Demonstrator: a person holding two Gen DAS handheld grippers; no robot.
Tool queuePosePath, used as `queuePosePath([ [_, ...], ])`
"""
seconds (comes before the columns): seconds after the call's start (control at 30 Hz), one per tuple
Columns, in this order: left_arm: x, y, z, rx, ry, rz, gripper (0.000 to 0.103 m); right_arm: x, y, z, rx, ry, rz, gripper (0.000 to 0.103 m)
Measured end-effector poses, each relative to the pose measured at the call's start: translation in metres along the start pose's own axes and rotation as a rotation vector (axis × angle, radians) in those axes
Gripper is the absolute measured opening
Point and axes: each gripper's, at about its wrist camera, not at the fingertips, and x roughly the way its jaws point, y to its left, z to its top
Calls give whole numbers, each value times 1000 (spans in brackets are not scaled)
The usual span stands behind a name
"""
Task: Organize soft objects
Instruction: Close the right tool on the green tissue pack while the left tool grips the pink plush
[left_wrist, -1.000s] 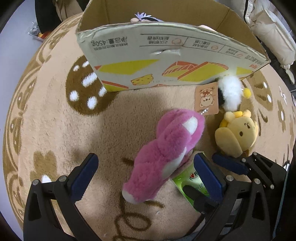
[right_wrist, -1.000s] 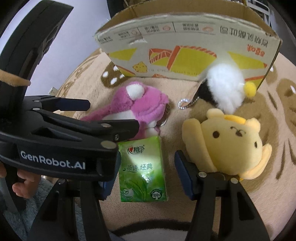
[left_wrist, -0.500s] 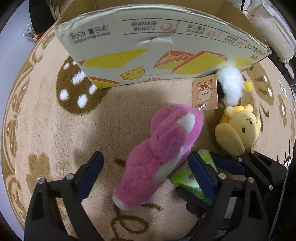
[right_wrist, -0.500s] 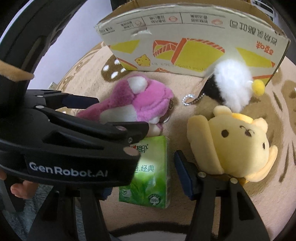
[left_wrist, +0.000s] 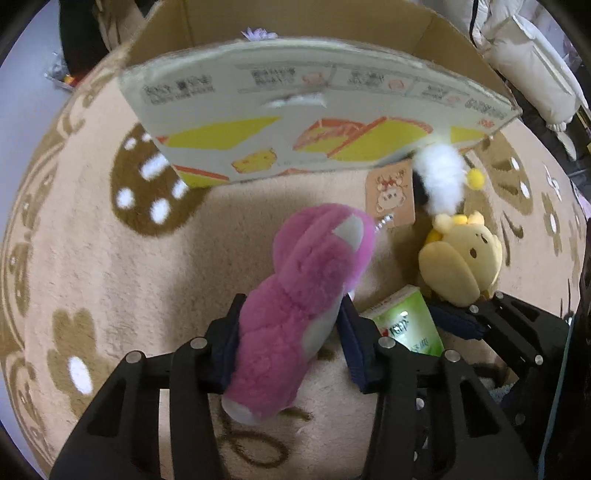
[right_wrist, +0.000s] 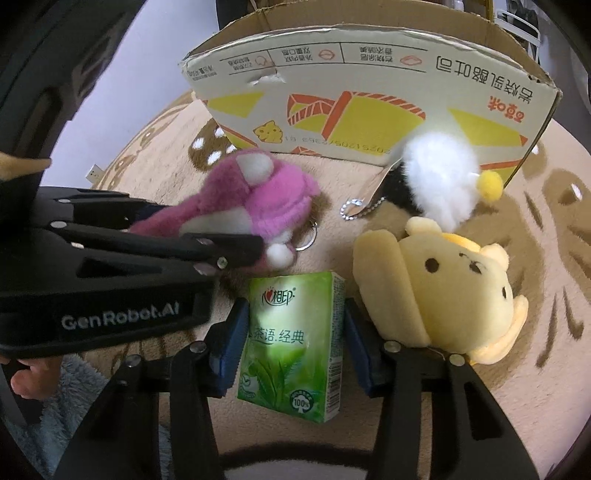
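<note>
A pink plush toy (left_wrist: 295, 295) lies on the beige rug, and my left gripper (left_wrist: 291, 314) is closing on its lower body, both pads pressed into the fur. In the right wrist view the same toy (right_wrist: 258, 199) shows behind the left gripper's fingers (right_wrist: 166, 247). A green tissue pack (right_wrist: 291, 339) lies between the pads of my right gripper (right_wrist: 295, 321), whose jaws are closing and touch both long sides. The pack (left_wrist: 406, 325) sits just right of the pink toy.
A yellow bear plush (right_wrist: 443, 288) lies right of the pack, touching the right finger. A white fluffy toy (right_wrist: 439, 177) with a yellow pompom leans against an open cardboard box (right_wrist: 369, 74). A paper tag (left_wrist: 391, 195) and ball chain lie between the toys.
The left jaws have swung in from wide open and now squeeze the pink plush. The right jaws have narrowed onto the tissue pack. Neither hand has shifted much.
</note>
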Motion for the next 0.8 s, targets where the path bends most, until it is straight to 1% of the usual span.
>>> queuePosePath([
  [0.17,-14,6,-1,-46,-47,41,42,-1,0,1,-2,-8,-7,53],
  [0.33,-32,13,-13,-69,-78,94,42,-11,-5,2,9,-40,-4,52],
  [0.47,-46,15,-18,-97,-121,123,43,-28,-16,-5,19,-64,5,52],
  [0.53,-51,11,-16,-120,-164,174,43,-34,-19,-7,22,-81,13,52],
  [0.6,-59,11,-17,-130,-195,201,43,-39,-22,-7,24,-95,21,52],
  [0.8,-77,15,-24,-173,-242,243,43,-61,-23,-4,0,-155,16,52],
])
